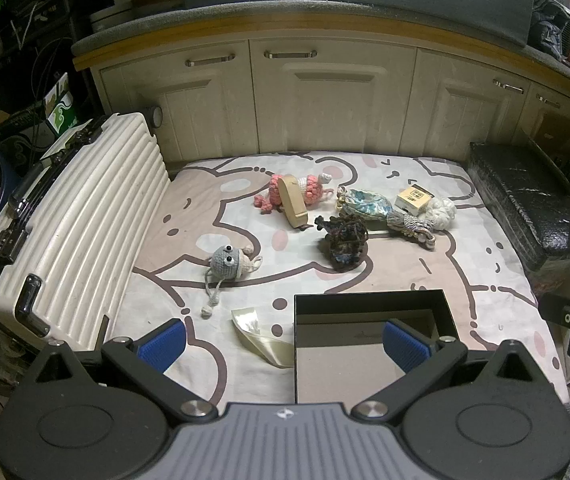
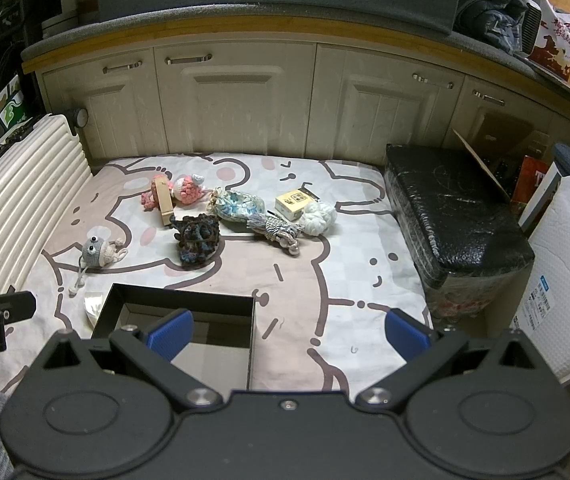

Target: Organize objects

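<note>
A: How do the two grippers stand?

B: The left gripper (image 1: 285, 340) has its blue pads (image 1: 163, 344) wide apart, and nothing is between them that they touch. The right gripper (image 2: 289, 334) is the same, fingers fully apart and empty. Both point down at a slant toward the cartoon-print sheet (image 1: 485, 300).

A: Where is the black box?

B: The open black box (image 1: 369, 300) lies on the sheet just under the left gripper; its right finger hangs over the inside of the box, its left finger is outside it. In the right wrist view the same box (image 2: 181, 300) is under the left finger, and the right finger is over bare sheet.

A: And the small things?

B: They lie beyond the fingertips, well apart from them. Nearest to the left finger of the left gripper is the grey crocheted doll with googly eyes (image 1: 231, 262). A clear plastic scrap (image 1: 257, 336) is between the two left fingers, just beside the box. Farther ahead are the dark crocheted pouch (image 1: 343, 242), the pink crocheted toy (image 1: 301, 190) with a tan wooden piece (image 1: 291, 206) leaning on it, the floral fabric pouch (image 1: 367, 204), the small yellow box (image 1: 413, 198) and the white yarn ball (image 1: 441, 210).

A: What is at the sides?

B: A white ribbed suitcase (image 1: 85, 232) past the left finger, a black wrapped block (image 2: 453, 216) past the right finger.
</note>
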